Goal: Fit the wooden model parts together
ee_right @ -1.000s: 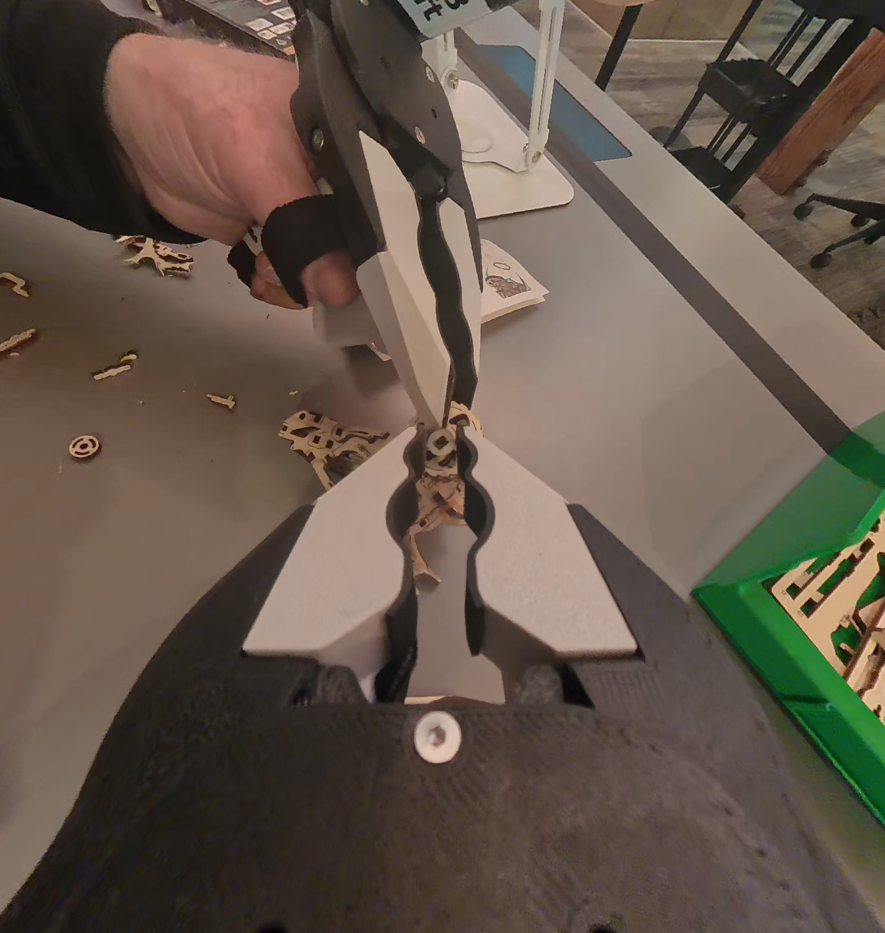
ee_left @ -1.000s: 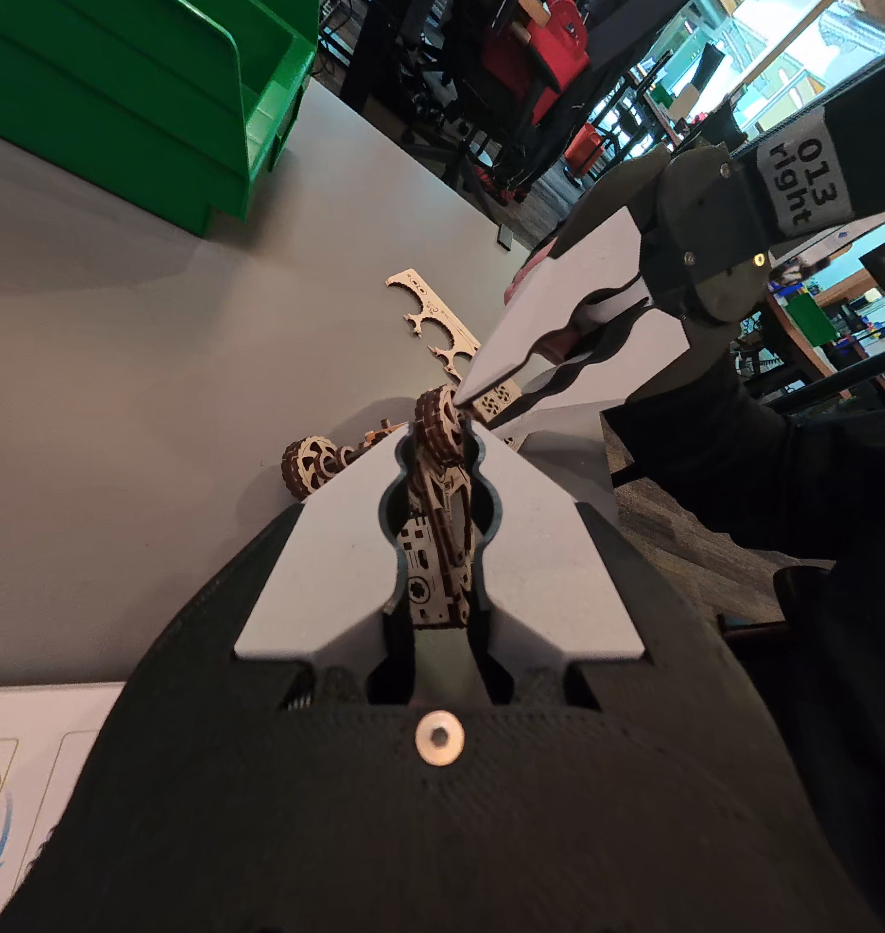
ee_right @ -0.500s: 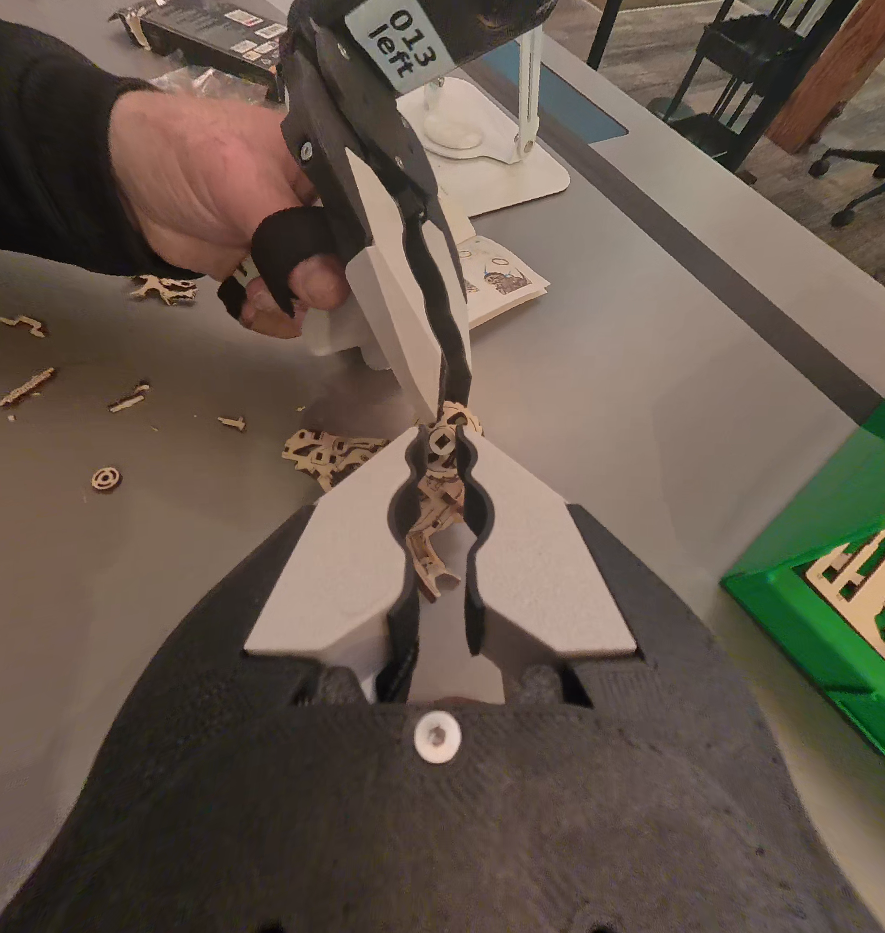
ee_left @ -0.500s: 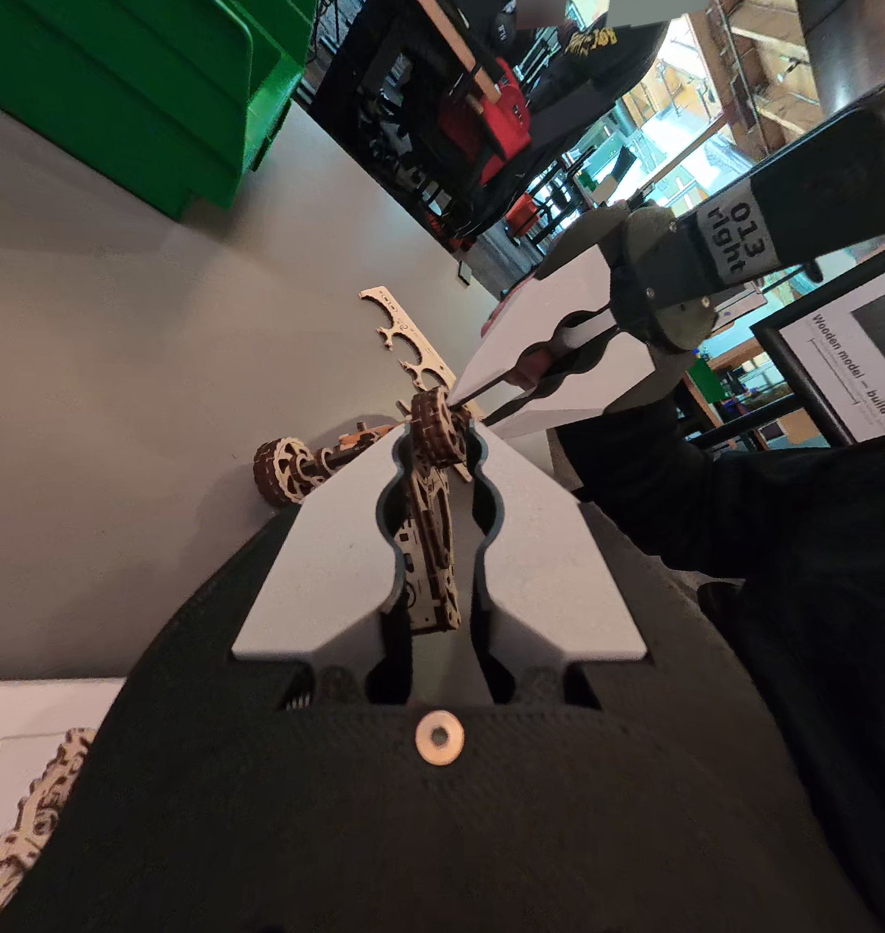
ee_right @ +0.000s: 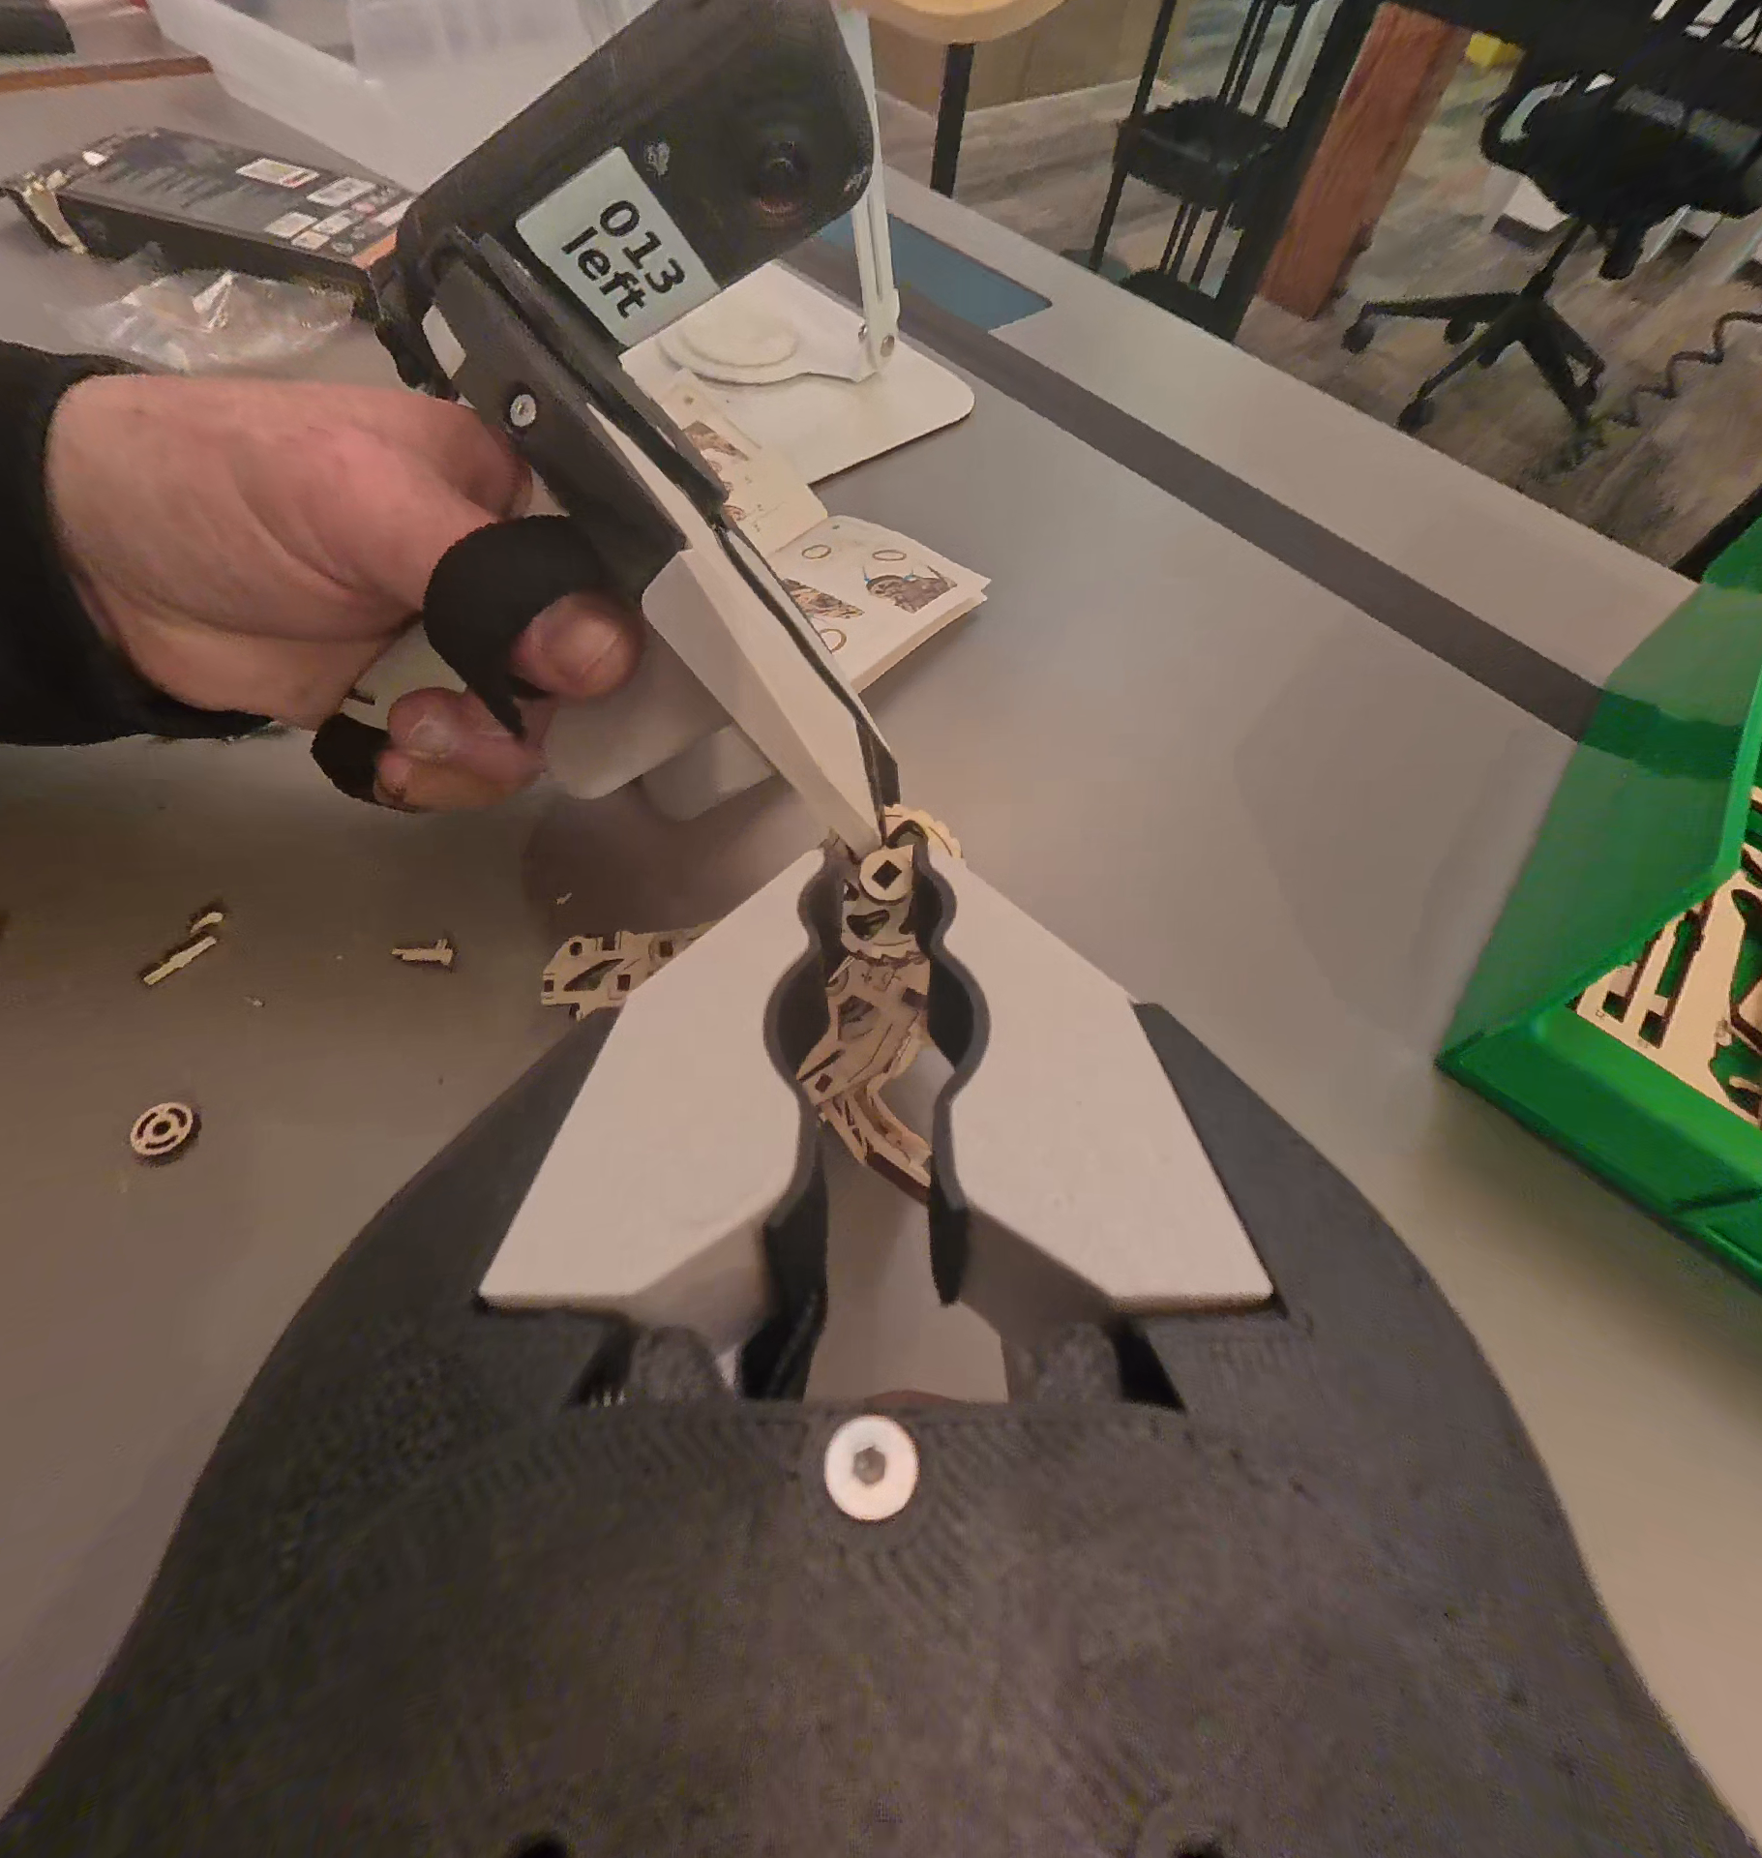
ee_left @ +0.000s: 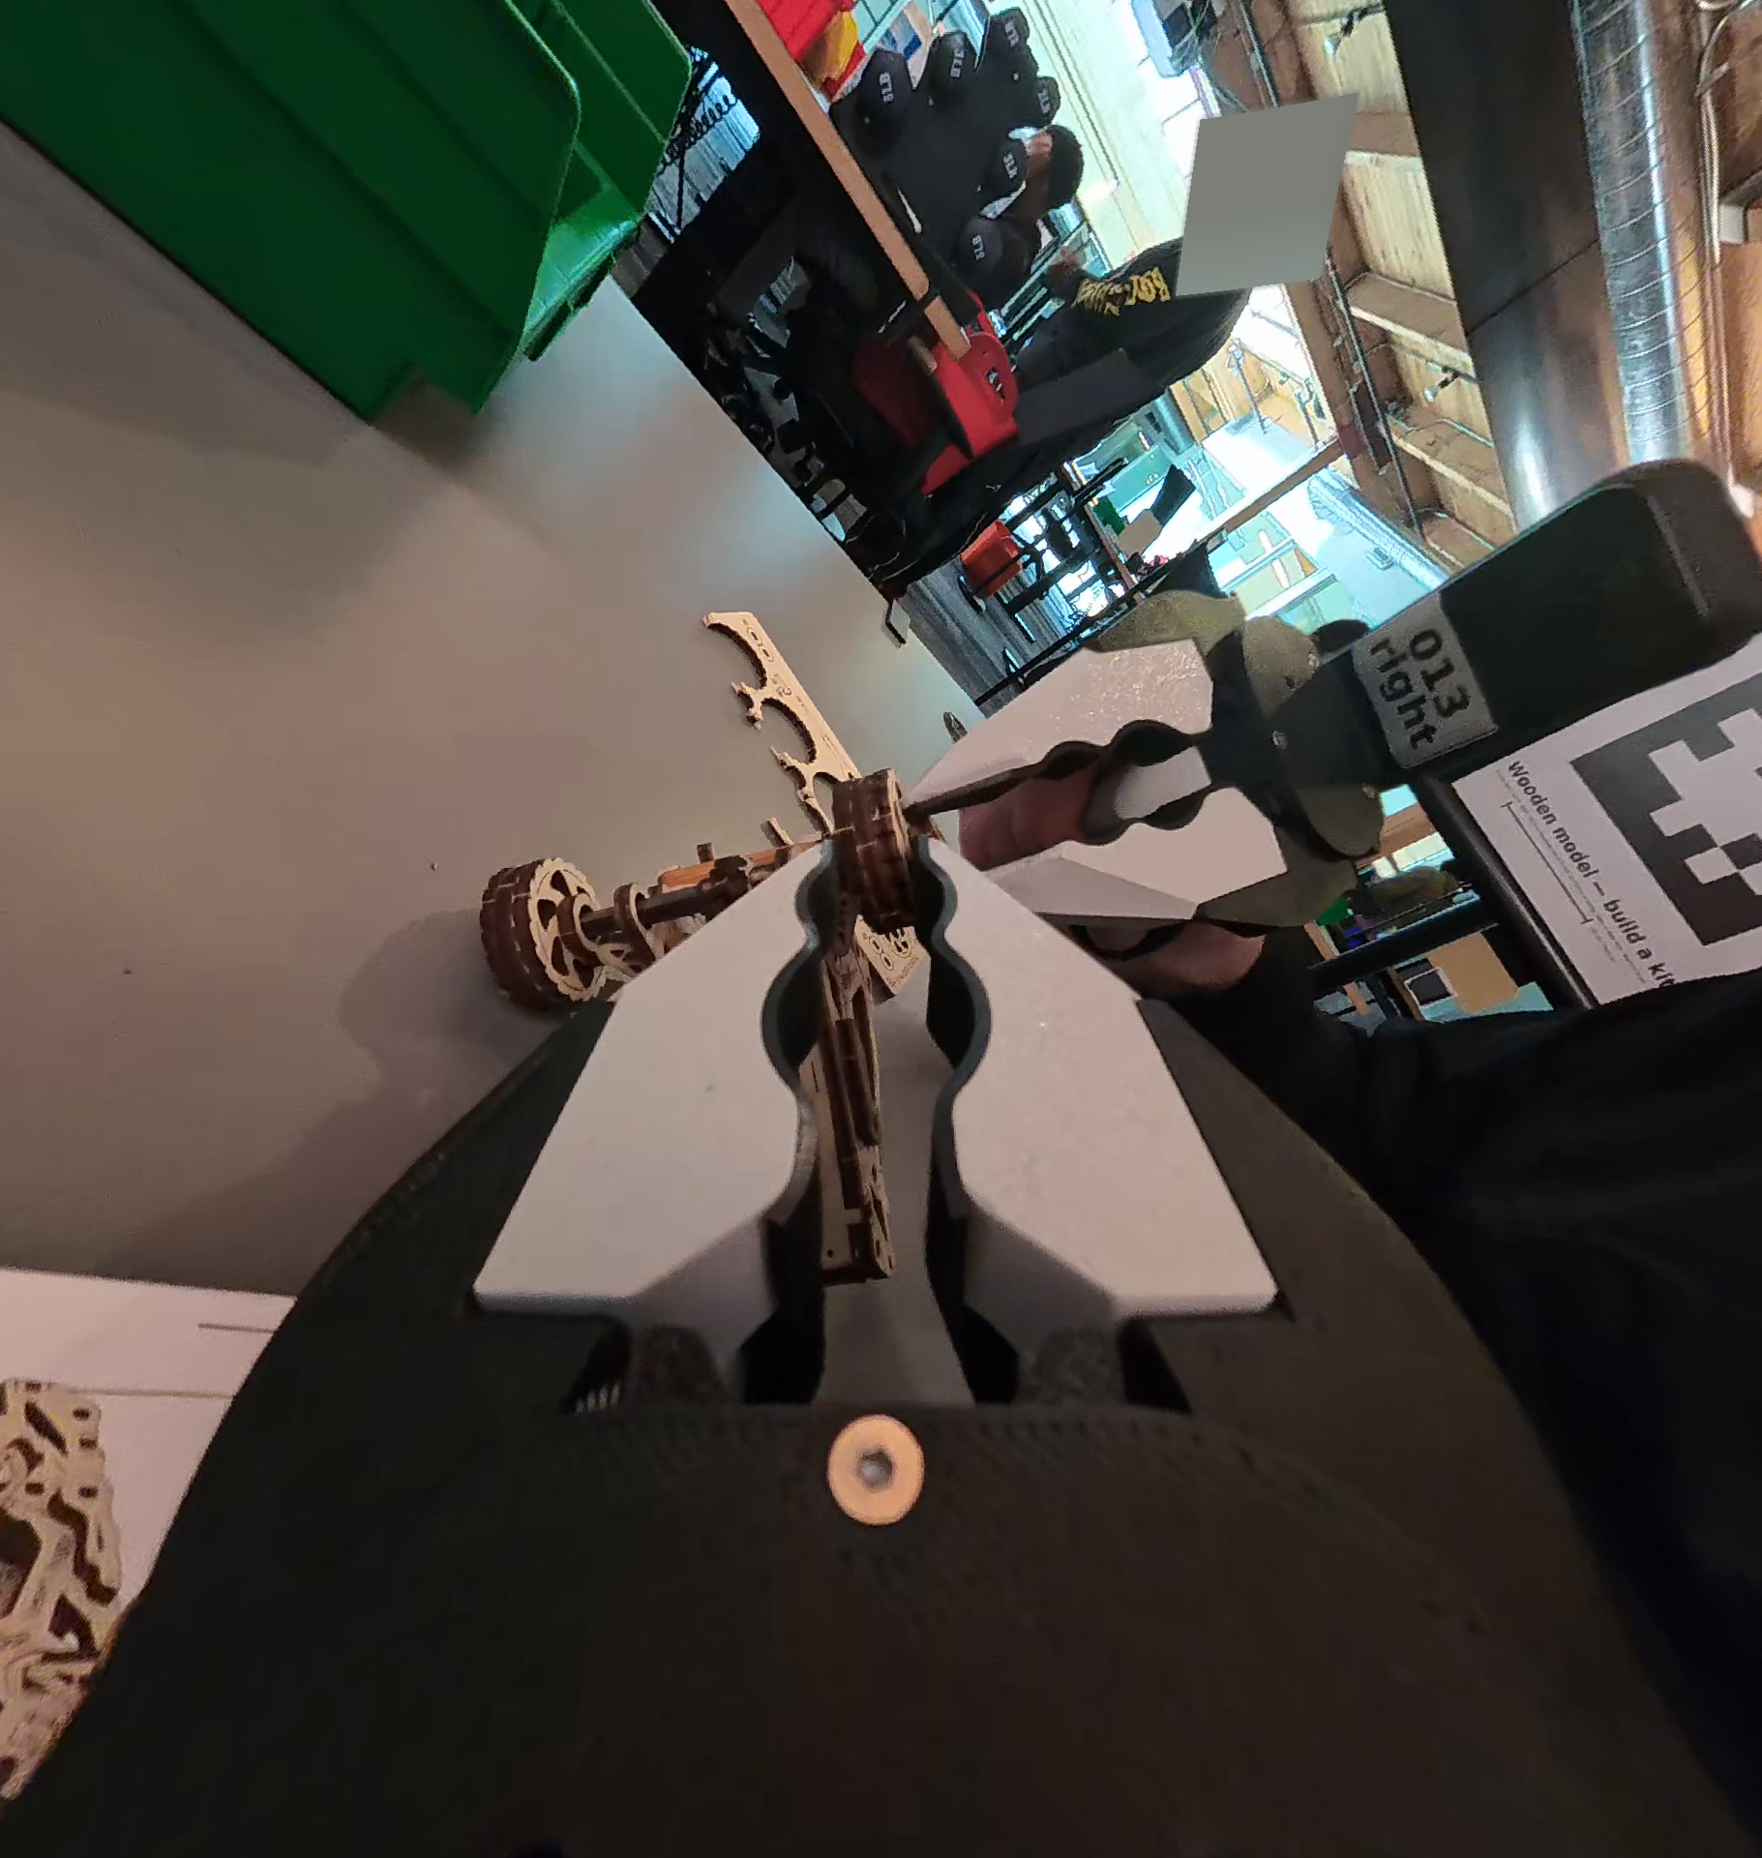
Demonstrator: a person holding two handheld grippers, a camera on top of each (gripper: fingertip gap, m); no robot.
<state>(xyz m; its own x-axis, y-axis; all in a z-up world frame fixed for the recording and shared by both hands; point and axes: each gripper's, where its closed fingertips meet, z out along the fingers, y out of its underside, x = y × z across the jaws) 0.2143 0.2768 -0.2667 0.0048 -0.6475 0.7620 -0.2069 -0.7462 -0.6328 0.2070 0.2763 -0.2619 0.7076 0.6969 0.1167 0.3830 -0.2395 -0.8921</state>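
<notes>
My left gripper (ee_left: 871, 853) is shut on a flat wooden model part (ee_left: 849, 1116) that carries a dark toothed wheel (ee_left: 871, 845) at its tip. My right gripper (ee_right: 882, 870) is shut on a curved flat wooden piece (ee_right: 871, 1026) whose round end has a square hole (ee_right: 887, 877). The two grippers meet tip to tip above the grey table (ee_right: 1208, 804). The right gripper's tip (ee_left: 922, 802) touches the wheel's hub. The left gripper's tip (ee_right: 868, 819) rests at the round end. The joint itself is hidden.
A wheel-and-axle assembly (ee_left: 555, 935) and a notched wooden strip (ee_left: 786, 719) lie on the table beyond. Green bins (ee_left: 303, 181) stand at the far left, and one with wooden sheets (ee_right: 1661, 1005) stands on the right. Small loose parts (ee_right: 178, 960), a booklet (ee_right: 887, 593) and a white stand base (ee_right: 816, 382) are nearby. Less than 4 cm separates the two grippers' tips.
Both grippers stay shut and tip to tip. The left gripper has tilted over, now leaning in from the upper left in the right wrist view. The right gripper has swung lower and flatter.
</notes>
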